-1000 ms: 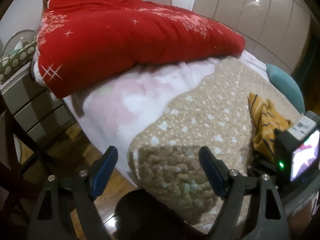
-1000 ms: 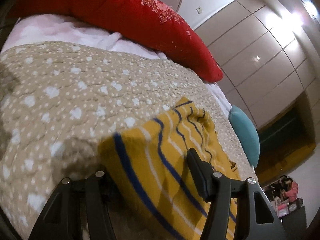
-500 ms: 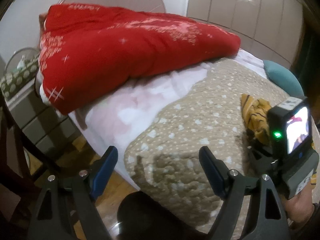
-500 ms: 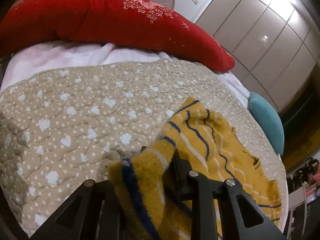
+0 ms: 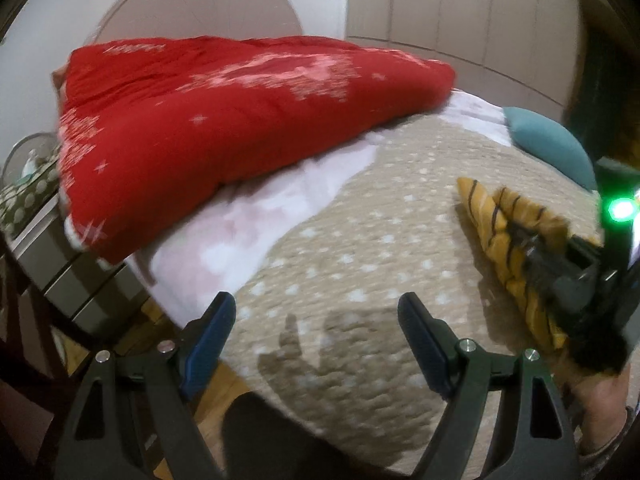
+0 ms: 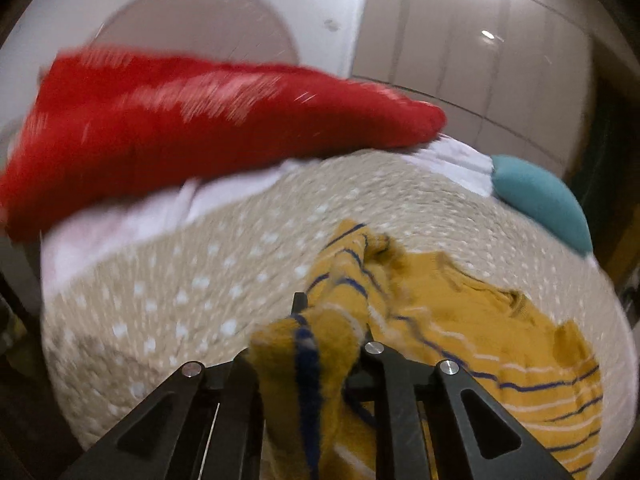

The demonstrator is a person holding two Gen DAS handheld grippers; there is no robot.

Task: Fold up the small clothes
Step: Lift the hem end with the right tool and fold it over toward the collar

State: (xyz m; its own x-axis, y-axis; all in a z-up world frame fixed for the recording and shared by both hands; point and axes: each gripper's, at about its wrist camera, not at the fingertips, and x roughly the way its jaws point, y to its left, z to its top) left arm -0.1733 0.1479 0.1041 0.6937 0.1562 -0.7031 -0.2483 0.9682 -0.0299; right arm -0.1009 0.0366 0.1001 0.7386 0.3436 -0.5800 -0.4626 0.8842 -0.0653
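Folding has barely begun: the right claw (image 6: 320, 344), whose jaws have just been closing, pinches an edge of the crumpled yellow striped sweater (image 6: 480, 344) trailing ahead of it across the bed (image 6: 224, 248), while the left claw (image 5: 316, 340) gapes empty with 0 folds made.

A home bedroom is being shown: a bed (image 5: 360, 240) is being covered by a beige heart-patterned quilt (image 5: 400, 216) and a red duvet (image 5: 224, 112), a rounded headboard (image 5: 200, 12) is being seen behind, and built-in wardrobe doors (image 5: 460, 12) are lining the wall.

Both tools are black with silver screws; the left tool (image 5: 316, 332) wears blue pads (image 5: 208, 338).
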